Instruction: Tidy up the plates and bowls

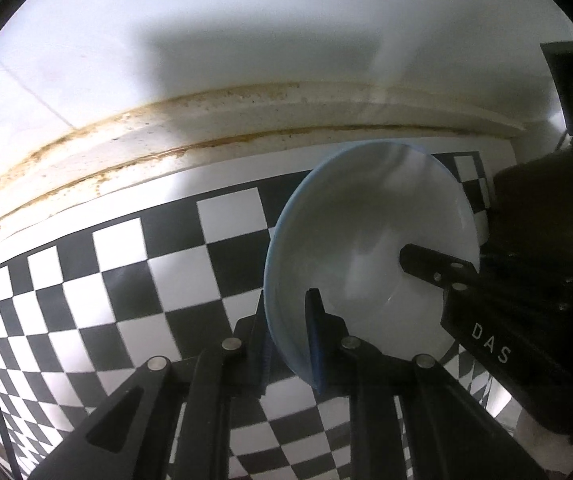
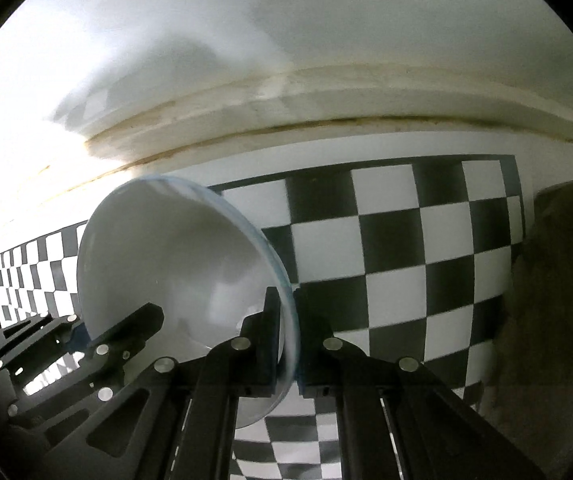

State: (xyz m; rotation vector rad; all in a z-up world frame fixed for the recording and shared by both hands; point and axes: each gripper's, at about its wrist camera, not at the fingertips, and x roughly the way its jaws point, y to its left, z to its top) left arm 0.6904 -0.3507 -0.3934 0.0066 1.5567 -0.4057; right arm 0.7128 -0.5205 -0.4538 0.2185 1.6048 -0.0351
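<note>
Bowl held over the checkered tabletop

The white, blue-rimmed bowl hangs tilted; left gripper and right gripper each clamp opposite rim edges. Likely rigid, glossy, slippery, breakable: the rim is the sensible hold.

Each view was taken from a wrist-mounted fisheye lens directed steeply downward along its own gripper fingers, close above a checkered surface. The left view faced a stained white ledge (also seen in the right view). A pale bowl was shared by both views, and each camera was framed by the other.
</note>
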